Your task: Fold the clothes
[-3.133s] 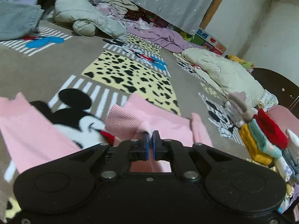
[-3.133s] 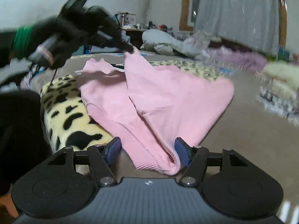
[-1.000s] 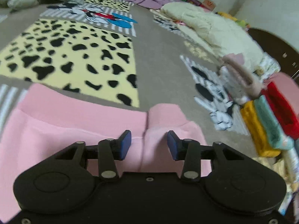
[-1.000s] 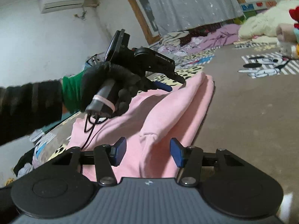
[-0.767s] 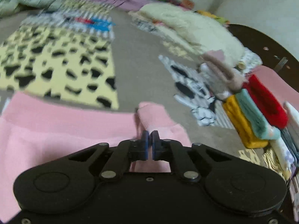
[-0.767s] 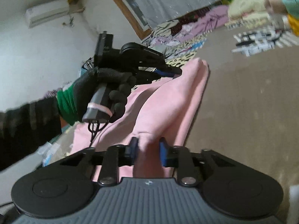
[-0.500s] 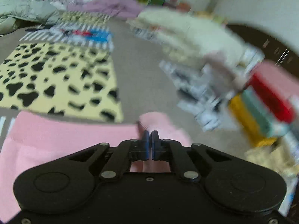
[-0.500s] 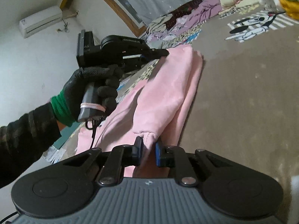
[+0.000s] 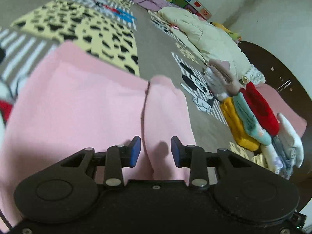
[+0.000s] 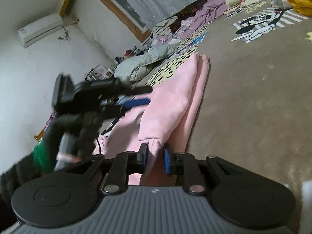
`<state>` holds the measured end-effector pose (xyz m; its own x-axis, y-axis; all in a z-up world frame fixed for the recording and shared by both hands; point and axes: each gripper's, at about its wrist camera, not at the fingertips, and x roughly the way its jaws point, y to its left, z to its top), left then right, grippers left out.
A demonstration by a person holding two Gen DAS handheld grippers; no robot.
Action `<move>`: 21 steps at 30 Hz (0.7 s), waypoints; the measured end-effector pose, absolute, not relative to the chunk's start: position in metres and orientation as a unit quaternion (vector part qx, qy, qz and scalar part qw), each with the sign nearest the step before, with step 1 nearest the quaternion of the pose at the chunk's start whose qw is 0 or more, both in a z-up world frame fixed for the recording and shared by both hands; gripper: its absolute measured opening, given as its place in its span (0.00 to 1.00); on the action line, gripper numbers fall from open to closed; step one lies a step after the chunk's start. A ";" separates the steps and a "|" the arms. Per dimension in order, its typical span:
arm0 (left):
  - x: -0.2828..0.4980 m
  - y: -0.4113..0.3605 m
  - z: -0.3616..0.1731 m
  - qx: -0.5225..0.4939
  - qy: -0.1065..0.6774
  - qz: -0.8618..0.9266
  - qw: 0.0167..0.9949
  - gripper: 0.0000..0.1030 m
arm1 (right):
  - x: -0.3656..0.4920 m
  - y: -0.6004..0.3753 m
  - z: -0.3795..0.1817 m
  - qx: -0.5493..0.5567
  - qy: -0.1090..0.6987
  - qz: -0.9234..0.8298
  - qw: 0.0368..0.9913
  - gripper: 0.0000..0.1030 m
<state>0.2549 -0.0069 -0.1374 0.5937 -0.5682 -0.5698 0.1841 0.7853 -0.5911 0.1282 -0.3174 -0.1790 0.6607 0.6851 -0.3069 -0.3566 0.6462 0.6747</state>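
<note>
A pink garment [image 9: 87,107] lies folded on the carpet, one sleeve laid lengthwise along its right side. My left gripper [image 9: 155,151] hovers just above that sleeve. Its jaws are opening and the pads press on nothing. In the right wrist view the left gripper [image 10: 149,95] is blurred, held by a gloved hand [image 10: 64,128] over the garment [image 10: 175,101]. My right gripper [image 10: 155,159] holds the sleeve cuff [image 10: 155,144] at the garment's near end. Its jaws are starting to open, with the cuff still filling the gap between the pads.
A stack of folded clothes [image 9: 253,117] sits at the right beside a dark round table [image 9: 273,68]. A cream quilt [image 9: 204,35] lies behind them on the patterned carpet [image 9: 97,25]. A grey jacket [image 10: 144,66] and purple bedding [image 10: 204,9] lie farther back.
The left gripper, shut on the pink fold half a second ago, has let go and drawn back along the sleeve. The right gripper closed onto the cuff and now stands slightly wider.
</note>
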 end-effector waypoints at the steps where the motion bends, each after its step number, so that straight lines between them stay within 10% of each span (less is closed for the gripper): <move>1: 0.253 -0.010 -0.140 -0.242 0.400 -0.214 0.858 0.31 | 0.128 -0.318 -0.179 0.295 0.279 0.301 0.863 0.20; 3: 0.250 -0.017 -0.143 -0.233 0.407 -0.207 0.859 0.30 | 0.127 -0.319 -0.178 0.295 0.274 0.301 0.864 0.20; 5: 0.245 -0.020 -0.144 -0.235 0.403 -0.218 0.857 0.00 | 0.126 -0.320 -0.178 0.295 0.271 0.302 0.865 0.20; 21: 0.251 -0.006 -0.129 -0.203 0.363 -0.185 0.890 0.10 | 0.127 -0.316 -0.177 0.264 0.303 0.302 0.864 0.16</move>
